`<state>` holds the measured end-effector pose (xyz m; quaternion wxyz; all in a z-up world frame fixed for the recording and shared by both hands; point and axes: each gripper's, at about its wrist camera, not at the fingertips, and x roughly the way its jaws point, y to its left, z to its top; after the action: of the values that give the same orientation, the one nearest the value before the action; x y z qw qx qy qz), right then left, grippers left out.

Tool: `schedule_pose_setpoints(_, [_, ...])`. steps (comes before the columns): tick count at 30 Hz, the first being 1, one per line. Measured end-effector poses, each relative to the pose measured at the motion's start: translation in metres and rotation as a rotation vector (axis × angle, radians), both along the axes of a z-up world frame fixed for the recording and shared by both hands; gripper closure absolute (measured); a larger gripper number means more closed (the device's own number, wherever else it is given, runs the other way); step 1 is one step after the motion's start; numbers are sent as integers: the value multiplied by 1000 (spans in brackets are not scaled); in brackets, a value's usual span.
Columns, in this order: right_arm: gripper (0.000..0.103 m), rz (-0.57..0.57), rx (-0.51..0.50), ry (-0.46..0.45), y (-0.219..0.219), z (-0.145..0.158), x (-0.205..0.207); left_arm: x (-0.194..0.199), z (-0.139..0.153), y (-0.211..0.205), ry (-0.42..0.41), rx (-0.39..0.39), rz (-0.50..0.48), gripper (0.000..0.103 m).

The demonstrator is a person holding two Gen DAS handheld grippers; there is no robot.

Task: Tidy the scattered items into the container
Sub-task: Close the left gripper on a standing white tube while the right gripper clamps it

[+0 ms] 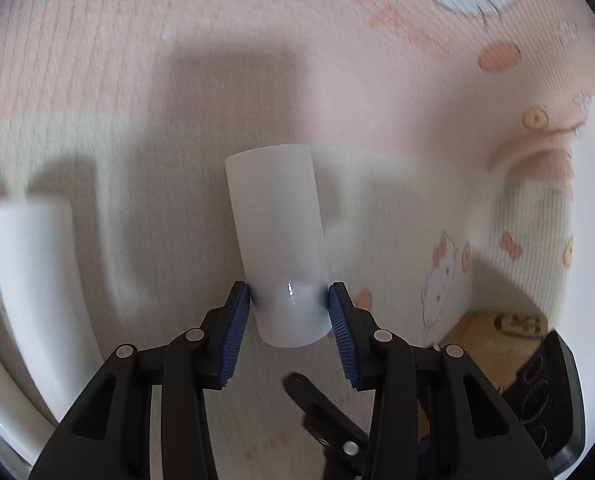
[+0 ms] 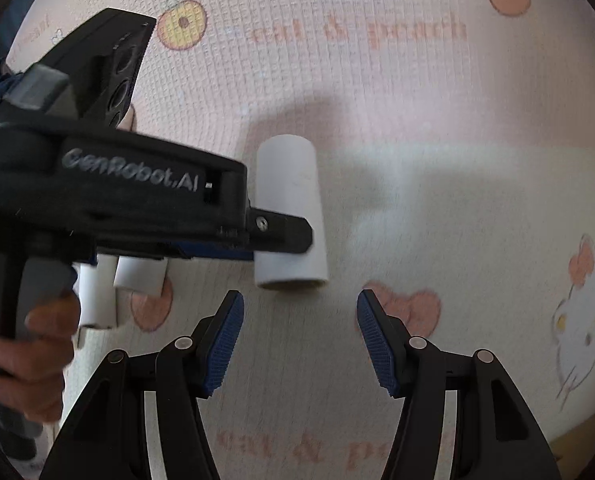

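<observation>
Between the blue pads of the left gripper (image 1: 289, 308), a white plastic tube (image 1: 277, 240) is pinched near its lower end, above the cartoon-print pink mat (image 1: 97, 60). Nearby, the right gripper (image 2: 300, 320) hangs spread wide, holding nothing.

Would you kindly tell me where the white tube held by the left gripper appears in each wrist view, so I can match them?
Left wrist: the white tube stands centre frame, its near end clamped by the left gripper.
Right wrist: the same tube lies centre-left, partly hidden by the left gripper's finger crossing it.
Shared landmark: the pink-and-cream cat-print cloth beneath.
</observation>
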<state>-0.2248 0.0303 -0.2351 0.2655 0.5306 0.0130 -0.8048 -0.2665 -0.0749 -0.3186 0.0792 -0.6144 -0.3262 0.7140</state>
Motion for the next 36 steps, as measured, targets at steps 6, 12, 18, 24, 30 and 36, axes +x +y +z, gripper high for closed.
schedule_pose_setpoints(6, [46,-18,-16,-26,13,-7,20,26,-3,22,-6,11,-41,58])
schedule_pose_setpoints(12, [62,0,-76,-112,29,-19,42,57,-5,33,5,30,-37,58])
schedule_pose_setpoints(18, [62,18,-20,-131,40,-14,79,99,-6,42,-10,45,-39,58])
schedule_pose_setpoints(24, [62,20,36,-192,54,-16,116,149,-10,62,-37,89,-32,59])
schedule_pose_setpoints(30, [62,20,46,-235,62,-9,142,186,-4,74,-38,92,-22,58])
schedule_pose_setpoints(36, [62,57,22,-241,68,3,160,199,2,72,-16,76,-2,46])
